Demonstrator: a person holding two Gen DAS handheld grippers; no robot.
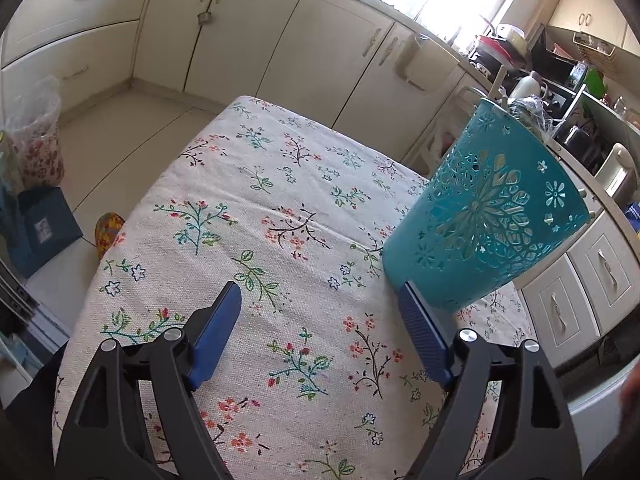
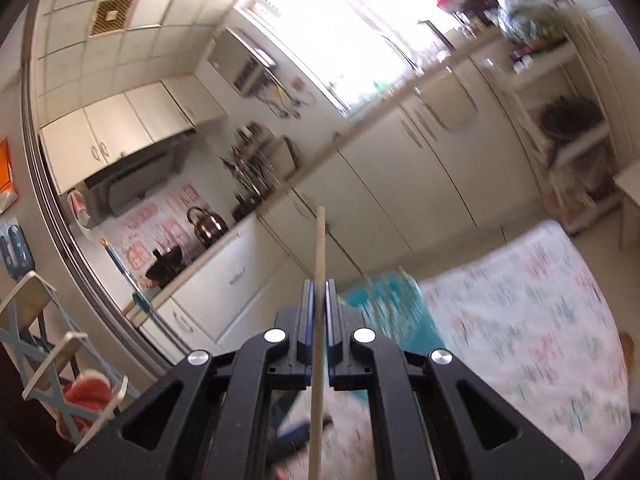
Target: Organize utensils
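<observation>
- On the floral tablecloth point(image 1: 248, 216), a teal perforated utensil holder point(image 1: 488, 216), standing to the right of the left gripper point(image 1: 320, 312) and touching or just beside its right finger.
- Left gripper jaws spread wide, nothing between them, poised low over the cloth close to the holder's base.
- Up in the right gripper point(image 2: 319, 300), a thin wooden stick point(image 2: 319, 264), likely a chopstick or a spoon handle, clamped between the blue pads point(image 2: 308, 320); jaws closed on it, shaft running forward past the fingertips and back under the gripper body.
- Below and ahead in the right wrist view, the teal holder point(image 2: 384, 304) again, blurred, beside the patterned cloth point(image 2: 540, 320).
- Step in hand, by judgement: carrying the stick toward the holder for dropping in.
- Next move calls for tipping the stick more upright, lining its lower end over the holder's open mouth, lowering, then opening the jaws.
- Possibly also a steadying grip from the left gripper on the holder wall, against tipping.
- Contents of the holder hard to tell from either view.
</observation>
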